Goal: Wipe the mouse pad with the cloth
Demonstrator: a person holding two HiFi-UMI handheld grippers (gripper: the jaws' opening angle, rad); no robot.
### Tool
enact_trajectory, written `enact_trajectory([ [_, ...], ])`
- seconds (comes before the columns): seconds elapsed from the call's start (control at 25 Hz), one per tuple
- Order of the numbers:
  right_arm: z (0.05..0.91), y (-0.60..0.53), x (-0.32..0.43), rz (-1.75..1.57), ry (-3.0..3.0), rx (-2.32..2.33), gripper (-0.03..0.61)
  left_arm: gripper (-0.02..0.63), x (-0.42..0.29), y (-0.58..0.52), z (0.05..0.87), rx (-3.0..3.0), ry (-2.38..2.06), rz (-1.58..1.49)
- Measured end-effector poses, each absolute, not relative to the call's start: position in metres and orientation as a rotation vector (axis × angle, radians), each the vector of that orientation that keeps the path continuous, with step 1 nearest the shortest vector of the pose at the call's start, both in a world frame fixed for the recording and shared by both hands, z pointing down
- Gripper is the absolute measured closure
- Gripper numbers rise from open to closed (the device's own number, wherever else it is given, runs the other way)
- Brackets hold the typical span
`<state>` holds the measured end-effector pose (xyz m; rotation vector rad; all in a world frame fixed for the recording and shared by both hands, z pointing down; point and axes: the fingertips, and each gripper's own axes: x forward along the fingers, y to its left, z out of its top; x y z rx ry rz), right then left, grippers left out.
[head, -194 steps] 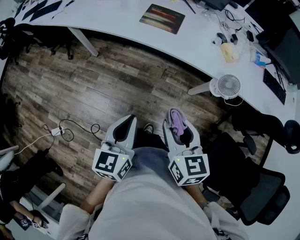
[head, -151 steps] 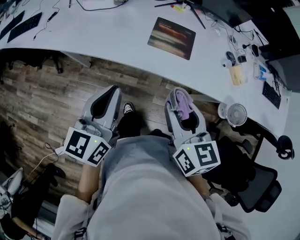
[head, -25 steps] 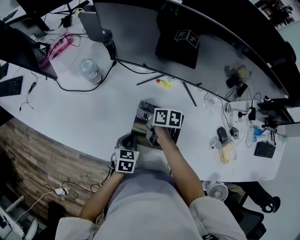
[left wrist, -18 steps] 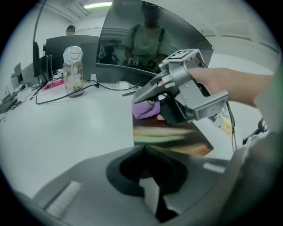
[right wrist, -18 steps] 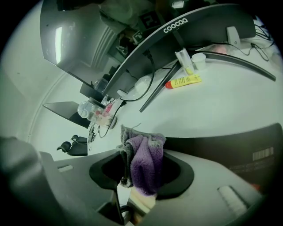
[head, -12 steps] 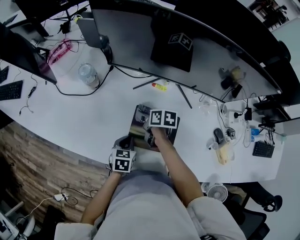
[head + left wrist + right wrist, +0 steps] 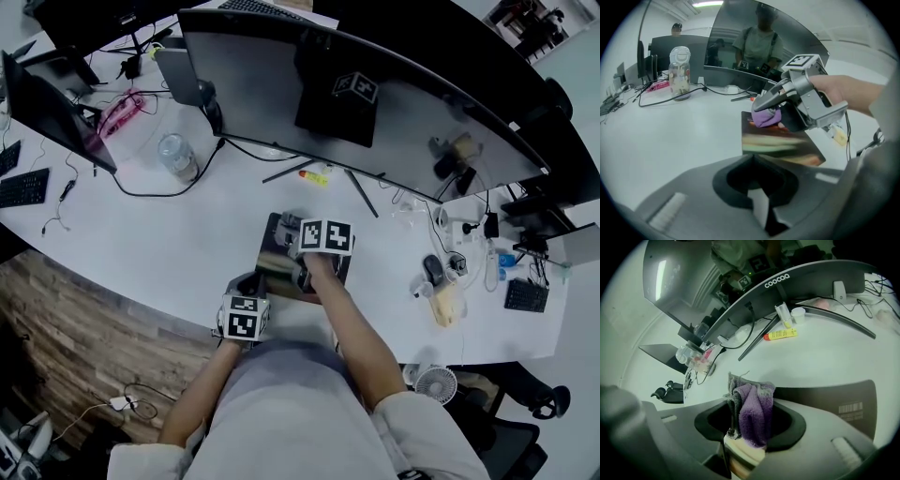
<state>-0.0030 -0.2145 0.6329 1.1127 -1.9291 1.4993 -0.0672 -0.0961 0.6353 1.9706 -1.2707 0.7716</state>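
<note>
The mouse pad (image 7: 277,264) lies flat on the white desk (image 7: 187,225). The purple cloth (image 7: 752,416) is clamped between the jaws of the right gripper (image 7: 749,394) and is held at the pad's 11 o'clock corner; contact cannot be confirmed. The left gripper (image 7: 751,161) is closed on nothing, with its tip at the pad's 7 o'clock edge. If the pad is not pinned there, it could be dragged over the smooth desk. The bunched cloth could also be pulled out by friction.

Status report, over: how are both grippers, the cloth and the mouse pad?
Right gripper shut on purple cloth, at mouse pad's far left corner. Left gripper shut, empty, at pad's near edge. Nothing else on pad; yellow tube lies beyond it.
</note>
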Motion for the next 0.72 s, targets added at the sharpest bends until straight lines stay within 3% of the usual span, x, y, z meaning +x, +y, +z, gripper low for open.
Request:
enact_trajectory([
  [0.72, 0.632, -0.209, 0.027, 1.410, -1.862, 1.195, 0.388, 0.614, -0.070, -0.095, 0.634, 1.951, -1.290, 0.757],
])
